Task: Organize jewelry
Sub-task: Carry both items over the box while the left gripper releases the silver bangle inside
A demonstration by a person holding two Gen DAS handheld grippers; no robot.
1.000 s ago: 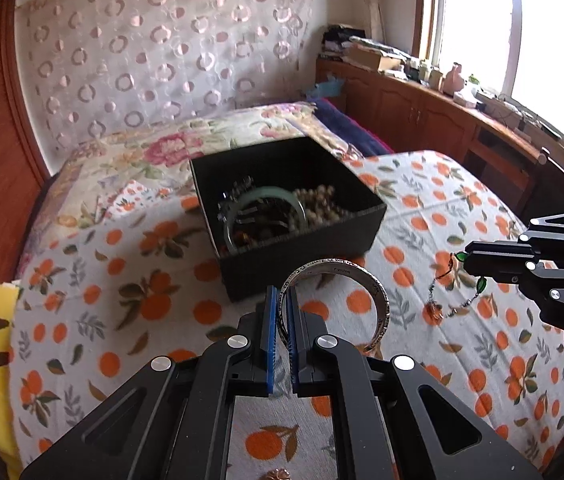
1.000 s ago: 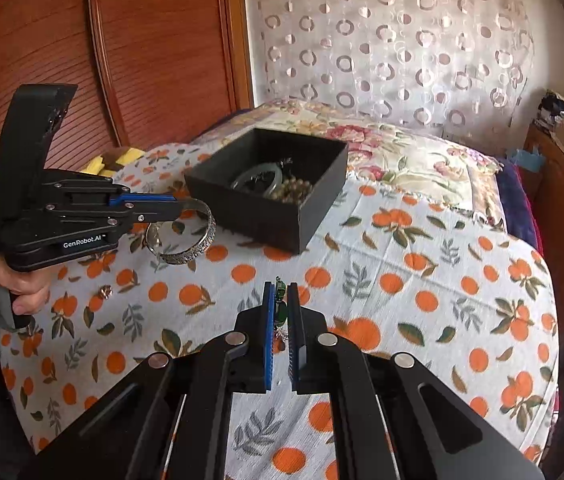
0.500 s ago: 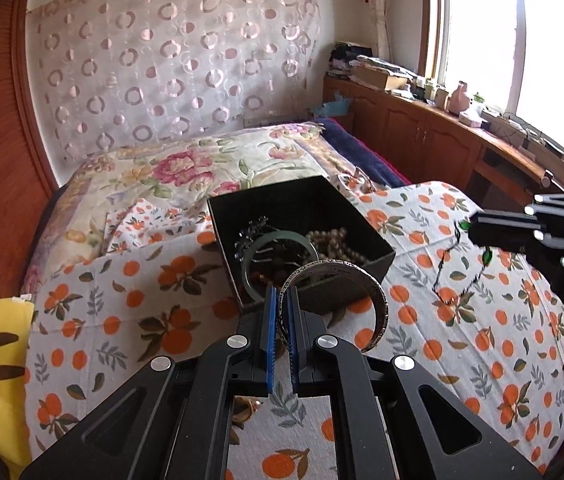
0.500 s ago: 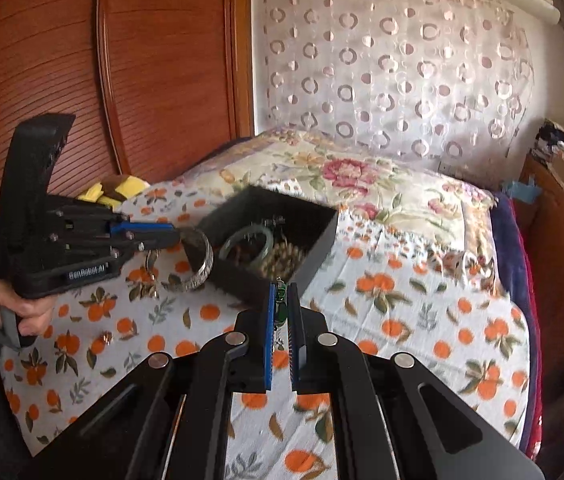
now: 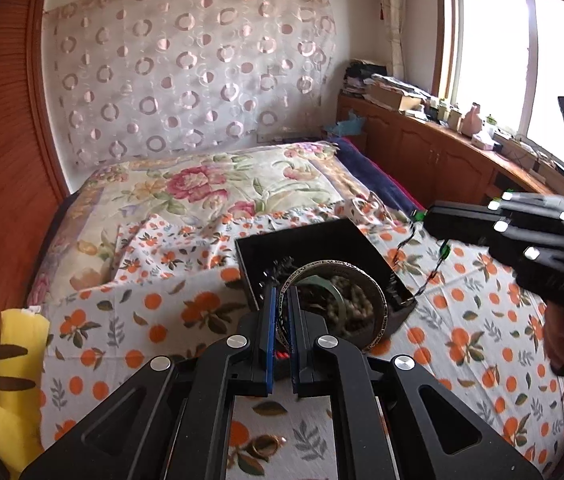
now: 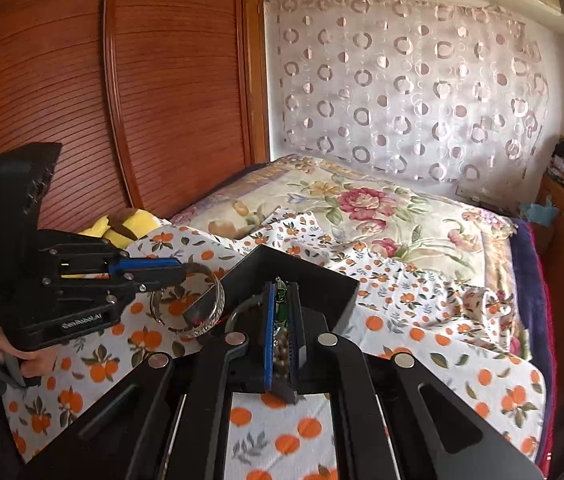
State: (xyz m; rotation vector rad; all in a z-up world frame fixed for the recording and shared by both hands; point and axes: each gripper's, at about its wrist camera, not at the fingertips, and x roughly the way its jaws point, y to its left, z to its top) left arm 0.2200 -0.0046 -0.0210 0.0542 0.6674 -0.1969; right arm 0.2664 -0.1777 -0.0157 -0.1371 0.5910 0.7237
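A black open box point(image 5: 362, 244) sits on the orange-print cloth and holds a green bangle and beaded jewelry. My left gripper point(image 5: 280, 312) is shut on an engraved silver bangle point(image 5: 378, 304), held over the box's near edge; the bangle also shows in the right wrist view point(image 6: 209, 312). My right gripper point(image 6: 282, 300) is shut on a dark cord necklace with green beads point(image 6: 280, 292), above the box point(image 6: 322, 280). In the left wrist view the necklace point(image 5: 434, 264) hangs from the right gripper point(image 5: 426, 216) by the box's right corner.
A small ring point(image 5: 263, 444) lies on the cloth near me. A yellow plush toy point(image 5: 5, 368) lies at the left edge of the bed. A wooden wardrobe point(image 6: 81, 100) stands on the left, a wooden cabinet point(image 5: 442, 152) under the window on the right.
Both grippers have lifted and moved forward toward the box. The silver bangle now hangs over the box's near edge and the necklace is above the box.
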